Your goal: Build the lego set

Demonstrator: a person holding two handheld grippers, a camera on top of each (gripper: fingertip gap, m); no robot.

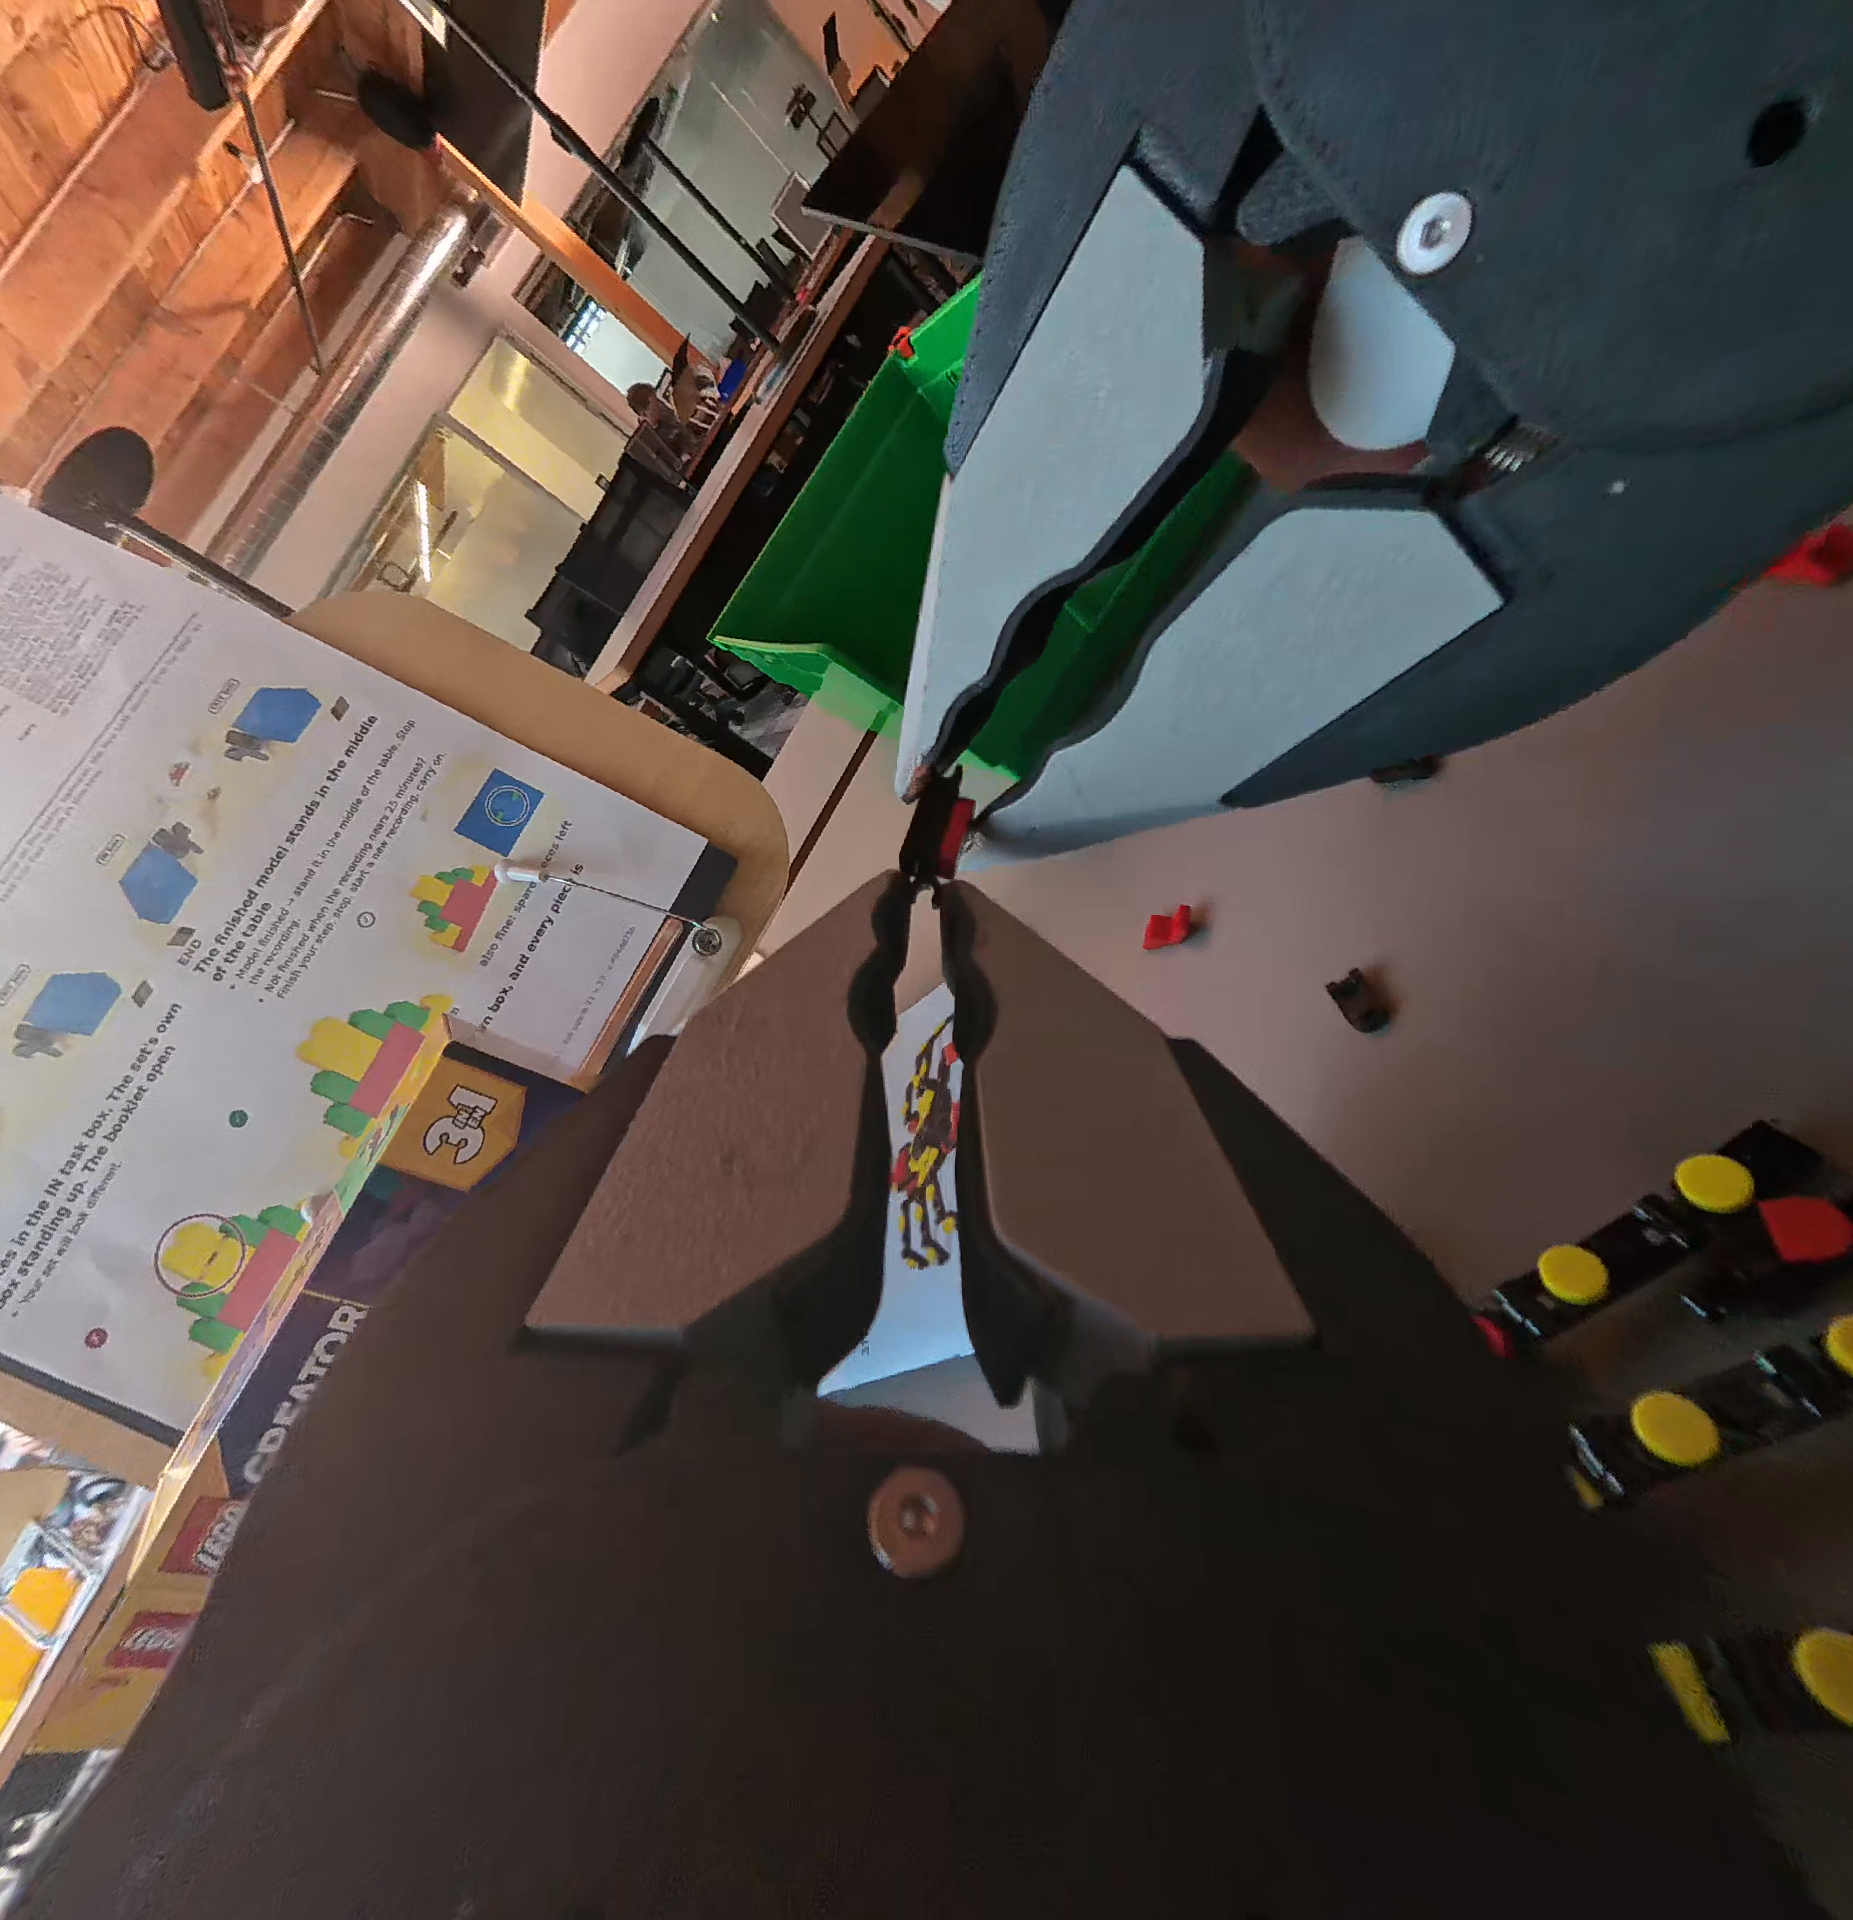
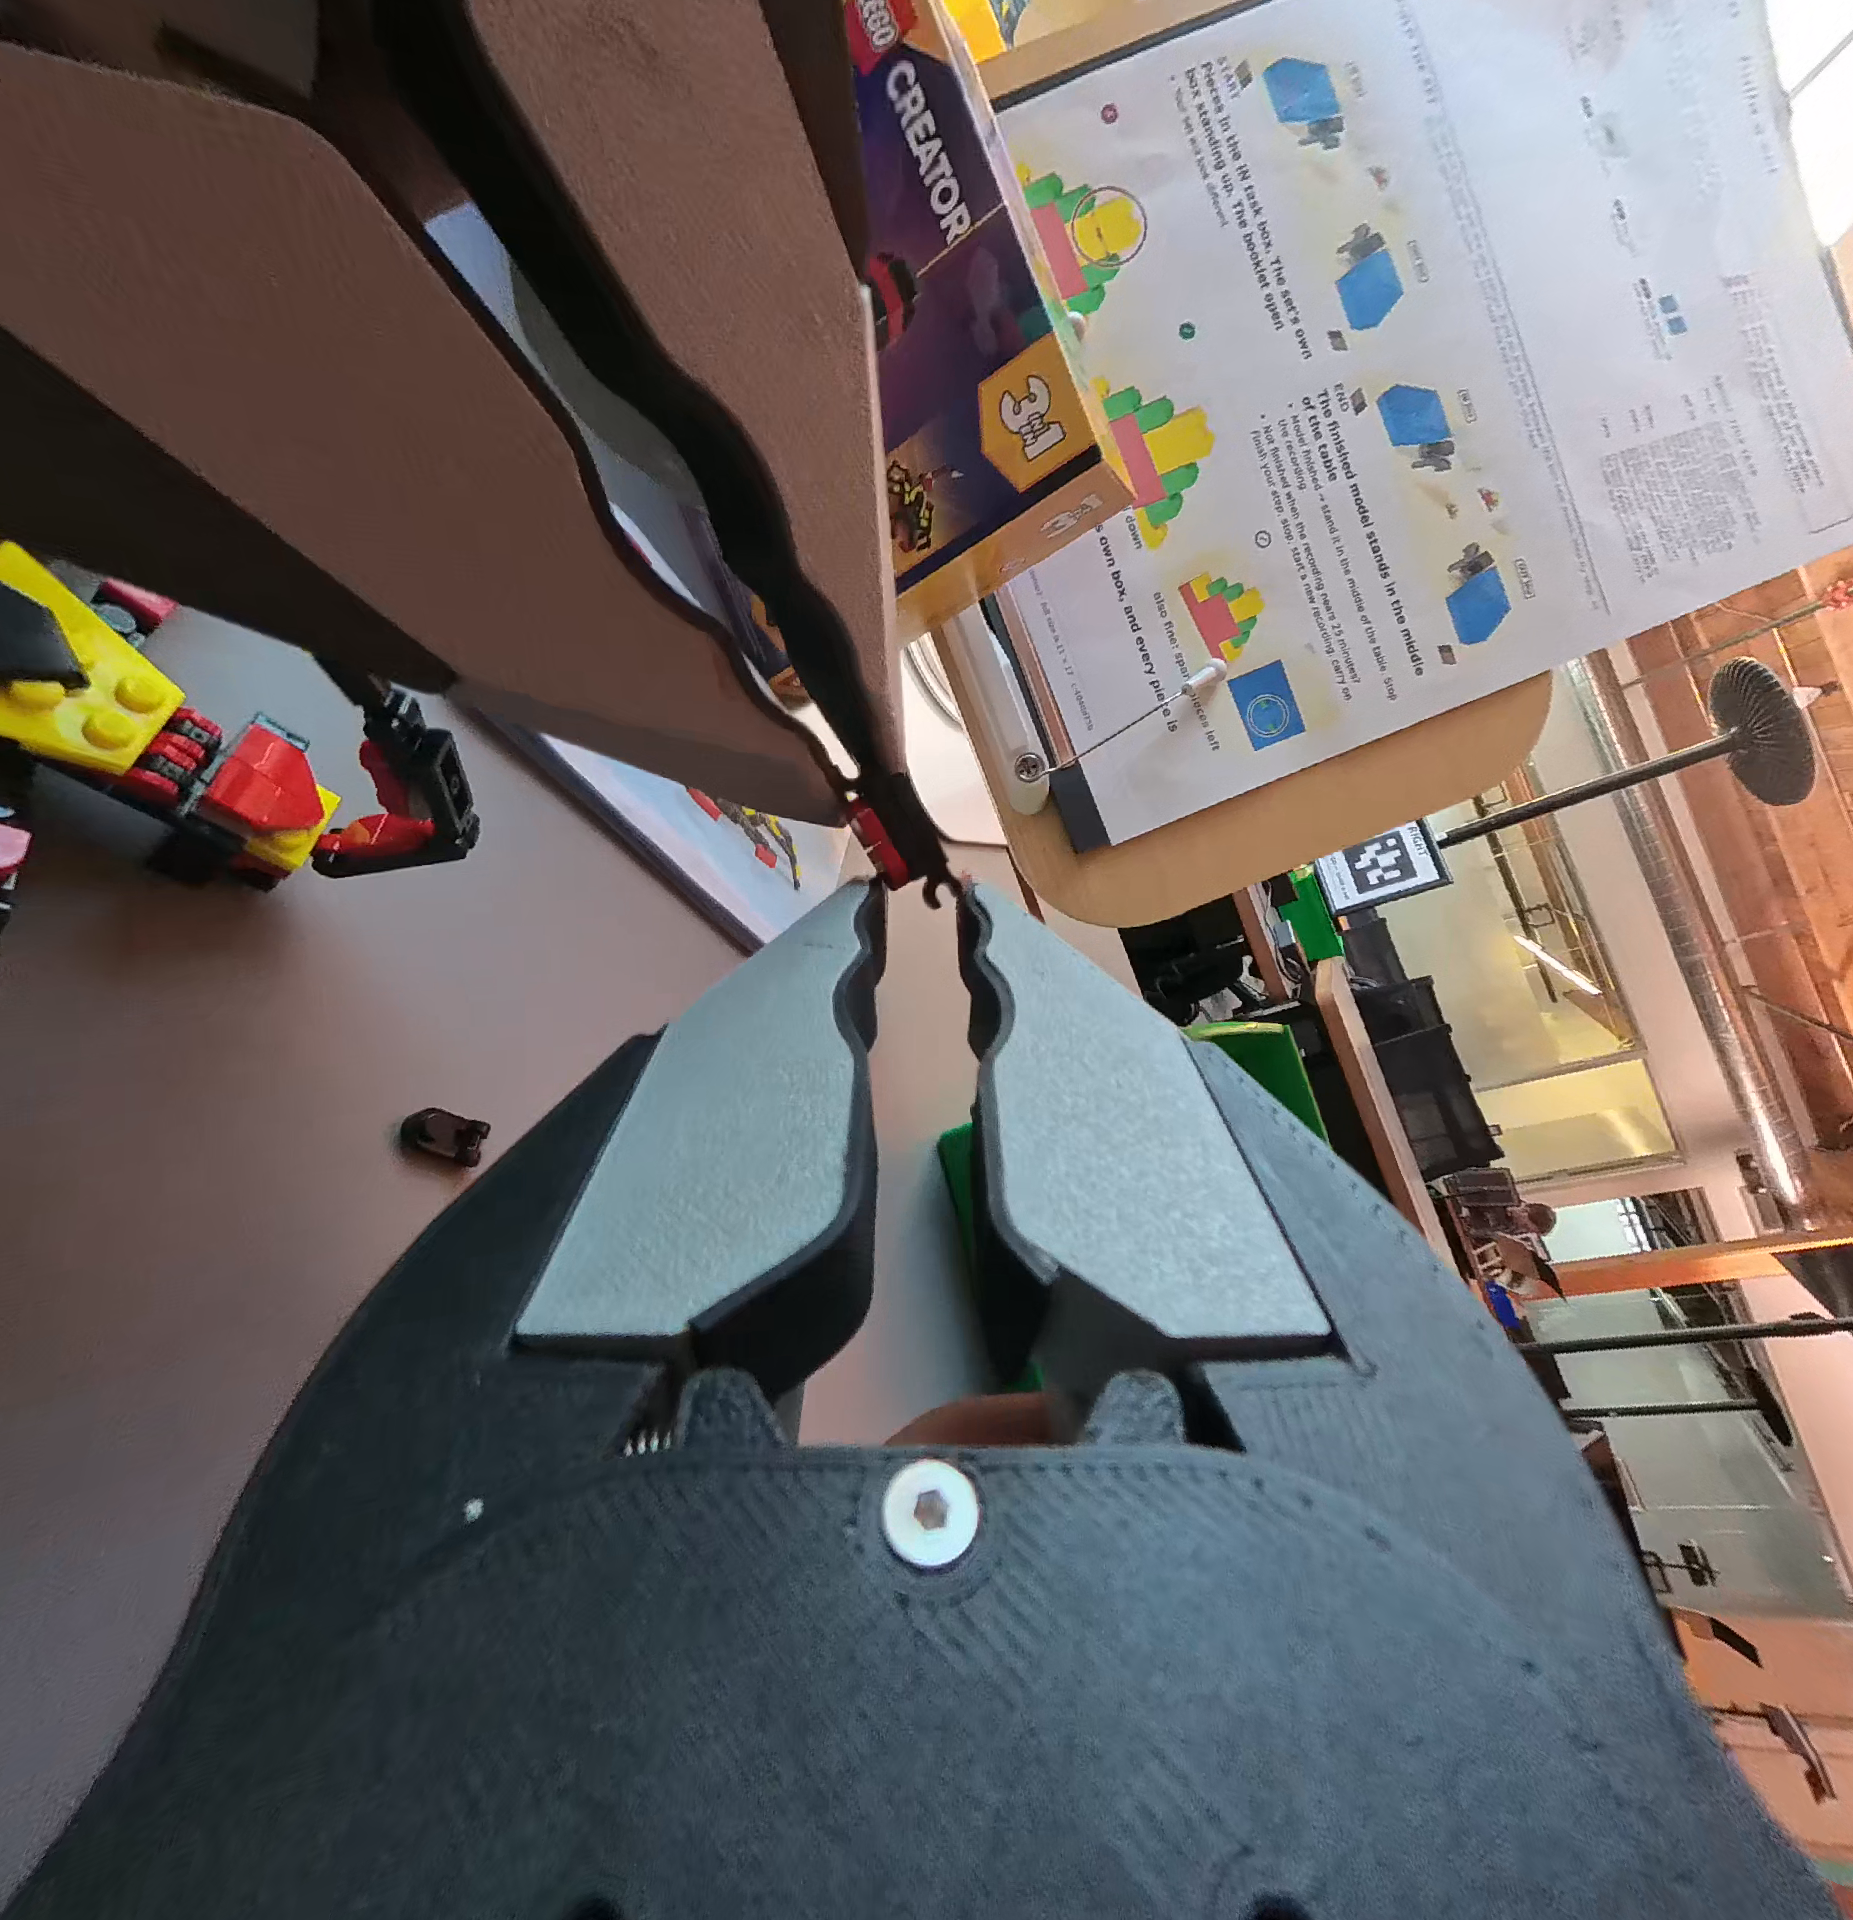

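My left gripper [image 1: 919, 885] is shut on a small black-and-red brick piece [image 1: 941, 831], pinching its black end at the very fingertips above the table. The right wrist view shows the same grasp, with the piece [image 2: 891, 826] sticking out of the left fingers. My right gripper [image 2: 924, 896] meets it tip to tip. Its grey-padded jaws stand apart, and the piece's hooked black end sits just between the fingertips [image 2: 868, 914]. In the left wrist view the right gripper [image 1: 953, 805] comes in from the upper right, with its tips on either side of the piece.
A yellow, red and black brick model [image 2: 122, 727] stands on the table [image 2: 278, 1039]; its yellow-studded parts [image 1: 1670, 1423] also show. Loose red pieces [image 1: 1169, 927] and black pieces [image 1: 1358, 1000] [image 2: 444, 1135] lie nearby. An open booklet [image 2: 714, 821], the set's box [image 2: 963, 312], an instruction sheet on a wooden stand [image 1: 226, 935] and a green bin [image 1: 860, 540] stand behind. Left and right tips are no more than a few centimetres apart.
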